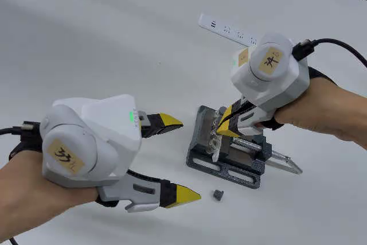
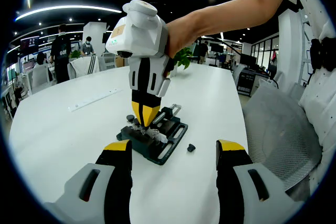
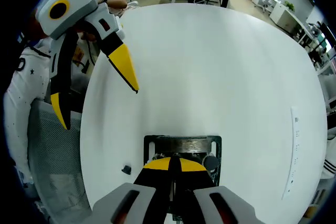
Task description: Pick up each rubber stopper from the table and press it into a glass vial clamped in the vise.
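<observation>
The white desk [image 1: 114,38] carries everything. The left claw [image 1: 180,159] hovers over it near the vise [image 1: 226,167], jaws spread wide with nothing between them. The right claw [image 1: 225,129] points down into the vise, its yellow tips closed together on top of the vials [image 1: 214,137]; whether anything is pinched between the tips cannot be told. The dark vise stands flat on the desk, a row of clear vials clamped in it. In the left gripper view, one end vial has a dark top [image 2: 129,118]. A loose stopper [image 1: 218,195] lies on the desk just beside the vise, apart from both claws.
</observation>
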### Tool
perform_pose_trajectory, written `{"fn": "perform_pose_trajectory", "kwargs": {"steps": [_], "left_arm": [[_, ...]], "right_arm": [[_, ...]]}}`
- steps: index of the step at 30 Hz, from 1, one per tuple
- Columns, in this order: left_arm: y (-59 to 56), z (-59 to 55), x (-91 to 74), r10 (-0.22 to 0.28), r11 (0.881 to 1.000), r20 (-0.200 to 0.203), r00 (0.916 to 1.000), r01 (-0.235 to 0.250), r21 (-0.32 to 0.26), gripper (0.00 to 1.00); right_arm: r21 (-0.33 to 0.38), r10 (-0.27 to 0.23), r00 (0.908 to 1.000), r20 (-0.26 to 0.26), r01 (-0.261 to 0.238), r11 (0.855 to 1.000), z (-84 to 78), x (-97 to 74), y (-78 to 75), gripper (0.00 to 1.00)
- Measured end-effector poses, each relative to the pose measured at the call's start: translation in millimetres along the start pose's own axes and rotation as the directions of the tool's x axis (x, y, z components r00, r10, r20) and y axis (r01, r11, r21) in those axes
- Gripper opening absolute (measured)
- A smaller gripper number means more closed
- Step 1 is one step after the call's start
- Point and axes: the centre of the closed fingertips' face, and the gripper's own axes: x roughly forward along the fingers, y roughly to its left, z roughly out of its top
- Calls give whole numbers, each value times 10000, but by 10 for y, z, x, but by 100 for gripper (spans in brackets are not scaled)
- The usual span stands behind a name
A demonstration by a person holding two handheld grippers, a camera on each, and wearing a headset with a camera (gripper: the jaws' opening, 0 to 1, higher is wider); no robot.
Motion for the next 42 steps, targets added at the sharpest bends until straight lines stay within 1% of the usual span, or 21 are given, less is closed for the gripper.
{"fn": "perform_pose_trajectory", "kwargs": {"steps": [2, 4, 5, 7, 9, 14, 15, 16, 17, 20, 22, 24, 26, 31, 32, 34, 37, 40, 41, 42], "left_arm": [[3, 0, -3, 11, 10000, -26, 10000, -11, 20, 63], [5, 7, -16, 30, 10000, -12, 10000, -30, 14, 63], [21, 8, -31, 92, 10000, 27, 10000, -92, -29, 63], [31, -7, -42, 132, 9999, -11, 9999, -132, -66, 63], [29, -24, -47, 121, 9999, -63, 9999, -122, -53, 63], [10, -6, -40, 95, 9999, -39, 9999, -95, -33, 63], [12, -5, -42, 100, 9999, -16, 9999, -100, -30, 63], [14, -2, -43, 104, 9999, -10, 9999, -105, -38, 63], [19, -3, -47, 118, 9999, -8, 9999, -118, -39, 63], [22, -4, -57, 125, 9999, -22, 9999, -125, -43, 63], [29, -24, -65, 128, 9999, -69, 9999, -128, -46, 63], [30, -26, -67, 129, 9999, -80, 9999, -129, -45, 63], [25, -16, -64, 119, 9999, -68, 9999, -119, -38, 63], [18, -13, -42, 81, 10000, -84, 9999, -81, -21, 63], [15, -9, -37, 69, 10000, -88, 9999, -69, 10, 63], [10, 1, -32, 57, 10000, -70, 10000, -57, -6, 63], [8, 0, -33, 36, 10000, -129, 9999, -36, 47, 63], [-5, 15, -32, 21, 10000, -150, 9999, -20, 74, 63], [-7, 16, -33, 13, 10000, -174, 9998, -12, 91, 63], [-8, 19, -36, 13, 9999, -194, 9998, -10, 117, 63]], "right_arm": [[-61, 5, 9999, -146, -6, 10000, -6, -4, -4, 0], [77, -61, 10000, -75, 62, 10000, -6, -8, -4, 0], [32, -105, 9999, 4, 105, 9999, -13, -13, 2, 0], [256, -120, 9998, 132, 116, 9996, -16, -14, -9, 0], [313, -115, 9998, 132, 111, 9994, -7, -9, -23, 0], [285, -45, 10000, -41, 46, 9996, -3, -2, -17, 0], [476, 9, 10000, 29, -10, 9989, -10, -7, -20, 0], [514, 35, 9999, 139, -42, 9987, -14, -12, -11, 0], [637, 35, 9992, 406, -60, 9980, -18, -13, -11, 0], [791, -114, 9952, 976, 37, 9969, -36, -25, -5, 0], [631, -191, 9930, 1168, 118, 9979, -37, -26, 15, 0], [895, -237, 9911, 1310, 120, 9959, -35, -26, 10, 0], [869, -226, 9893, 1443, 101, 9962, -42, -27, -5, 0], [603, -327, 9896, 1404, 244, 9979, -24, -15, 3, 0], [655, -342, 9889, 1444, 249, 9975, -26, -17, 4, 0], [520, -425, 9875, 1521, 349, 9980, -35, -14, 5, 0], [561, -513, 9869, 1529, 432, 9975, -30, -10, -7, 0], [351, -565, 9874, 1481, 519, 9980, -30, -8, -15, 0], [453, -567, 9869, 1512, 504, 9977, -31, -10, -21, 0], [755, -580, 9855, 1595, 464, 9961, -30, -12, -23, 0]]}}
